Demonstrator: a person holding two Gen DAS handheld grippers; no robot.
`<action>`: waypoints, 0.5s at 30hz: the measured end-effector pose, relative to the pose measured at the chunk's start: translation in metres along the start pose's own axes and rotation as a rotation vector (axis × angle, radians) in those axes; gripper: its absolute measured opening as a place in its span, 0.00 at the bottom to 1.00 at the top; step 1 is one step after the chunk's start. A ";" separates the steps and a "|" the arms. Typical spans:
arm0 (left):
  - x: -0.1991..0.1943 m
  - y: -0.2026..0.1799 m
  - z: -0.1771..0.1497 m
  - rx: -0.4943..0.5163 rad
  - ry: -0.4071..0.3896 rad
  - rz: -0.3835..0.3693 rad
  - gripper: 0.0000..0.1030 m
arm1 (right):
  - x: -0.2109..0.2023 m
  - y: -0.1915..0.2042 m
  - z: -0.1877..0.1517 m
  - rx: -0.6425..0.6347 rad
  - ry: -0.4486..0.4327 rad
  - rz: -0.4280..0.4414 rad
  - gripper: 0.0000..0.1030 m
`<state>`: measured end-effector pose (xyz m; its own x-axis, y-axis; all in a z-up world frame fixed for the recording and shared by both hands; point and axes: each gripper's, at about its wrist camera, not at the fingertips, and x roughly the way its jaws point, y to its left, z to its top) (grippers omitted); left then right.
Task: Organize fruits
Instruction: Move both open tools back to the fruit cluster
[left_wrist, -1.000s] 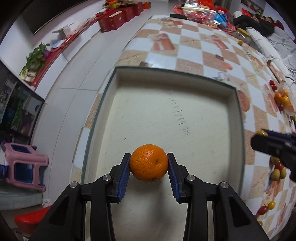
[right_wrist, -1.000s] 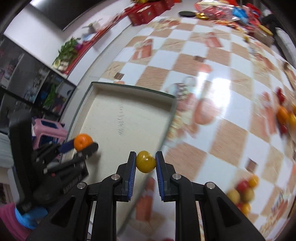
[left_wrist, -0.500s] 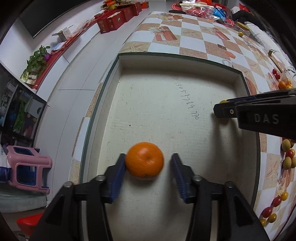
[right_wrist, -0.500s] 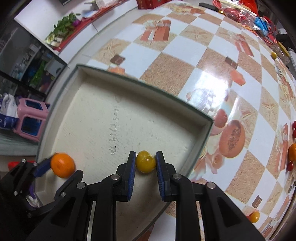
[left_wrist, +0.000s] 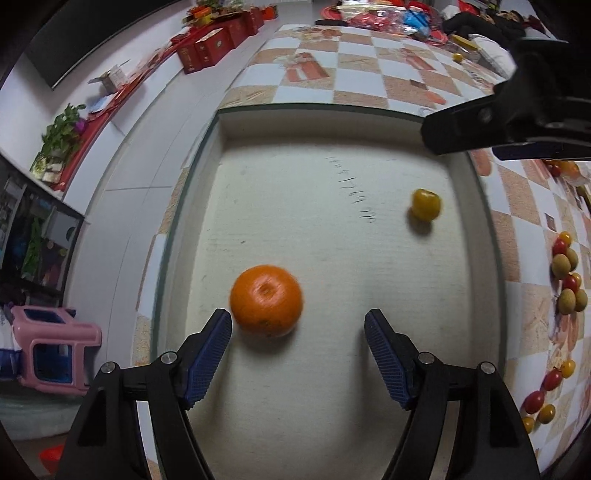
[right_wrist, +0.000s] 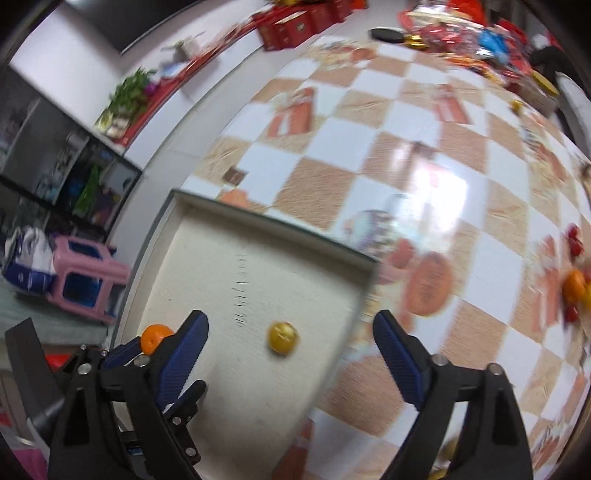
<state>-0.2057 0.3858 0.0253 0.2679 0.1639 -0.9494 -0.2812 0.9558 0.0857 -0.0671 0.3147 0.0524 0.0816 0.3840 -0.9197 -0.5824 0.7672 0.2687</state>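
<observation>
An orange lies on the floor of a shallow cream box, just ahead of my left gripper, which is open and empty. A small yellow fruit lies near the box's right wall. In the right wrist view the yellow fruit lies ahead of my right gripper, which is open and empty above the box. The orange shows at the left, by the left gripper. The right gripper shows at the left view's upper right.
The box sits at the edge of a checkered table. Several small red, yellow and brown fruits lie on the table right of the box. More fruits lie at far right. A pink stool stands on the floor at left.
Both grippers have opened and let go of their fruit. The orange and the yellow fruit now lie in the box. Both grippers have pulled back a little.
</observation>
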 end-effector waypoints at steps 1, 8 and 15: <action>-0.001 -0.003 0.000 0.014 -0.007 -0.002 0.87 | -0.007 -0.008 -0.004 0.019 -0.010 -0.005 0.90; -0.007 -0.011 0.003 0.016 -0.012 0.001 0.87 | -0.044 -0.065 -0.046 0.159 -0.035 -0.054 0.90; -0.028 -0.037 0.007 0.086 -0.035 -0.036 0.87 | -0.067 -0.115 -0.107 0.269 -0.009 -0.143 0.90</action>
<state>-0.1965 0.3479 0.0505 0.3085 0.1359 -0.9414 -0.1908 0.9785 0.0787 -0.0919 0.1460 0.0529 0.1550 0.2657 -0.9515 -0.3295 0.9219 0.2038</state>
